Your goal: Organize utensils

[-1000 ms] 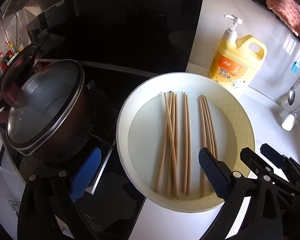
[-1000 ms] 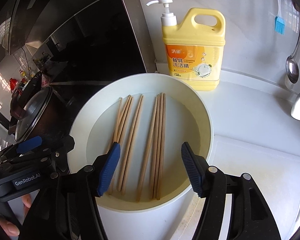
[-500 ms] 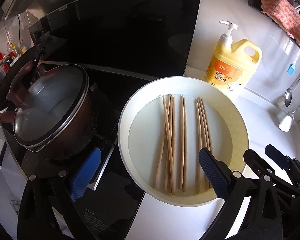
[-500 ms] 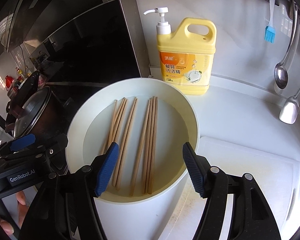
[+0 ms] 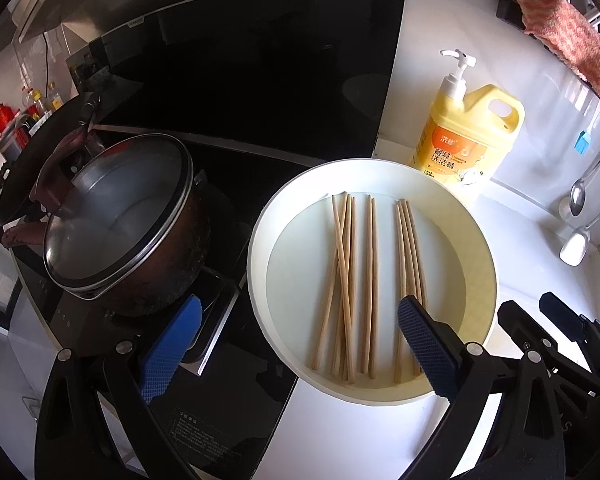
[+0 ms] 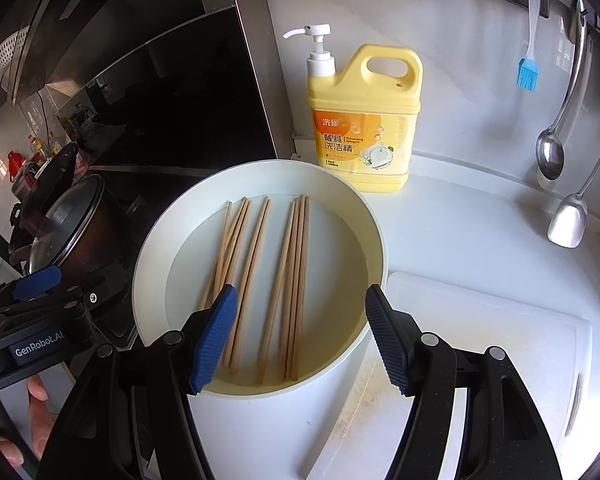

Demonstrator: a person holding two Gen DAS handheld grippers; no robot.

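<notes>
Several wooden chopsticks (image 5: 370, 280) lie side by side in a white round basin (image 5: 260, 216) on the white counter; they also show in the right wrist view (image 6: 296, 280), inside the basin (image 6: 364, 208). My left gripper (image 5: 300, 350) is open and empty, above the basin's near left edge. My right gripper (image 6: 300, 338) is open and empty, above the basin's near edge, its fingers straddling the chopstick ends. The left gripper's body (image 6: 40, 320) shows at the left of the right wrist view.
A lidded brown pot (image 5: 116, 220) sits on the black stove left of the basin. A yellow detergent bottle (image 6: 364, 120) stands behind the basin. A white cutting board (image 6: 480, 360) lies to the right. Ladles (image 6: 552, 152) and a blue brush (image 6: 528, 72) hang on the wall.
Both grippers have pulled back and up from the basin, so it looks smaller and farther. Chopsticks have not moved. Both stay open.
</notes>
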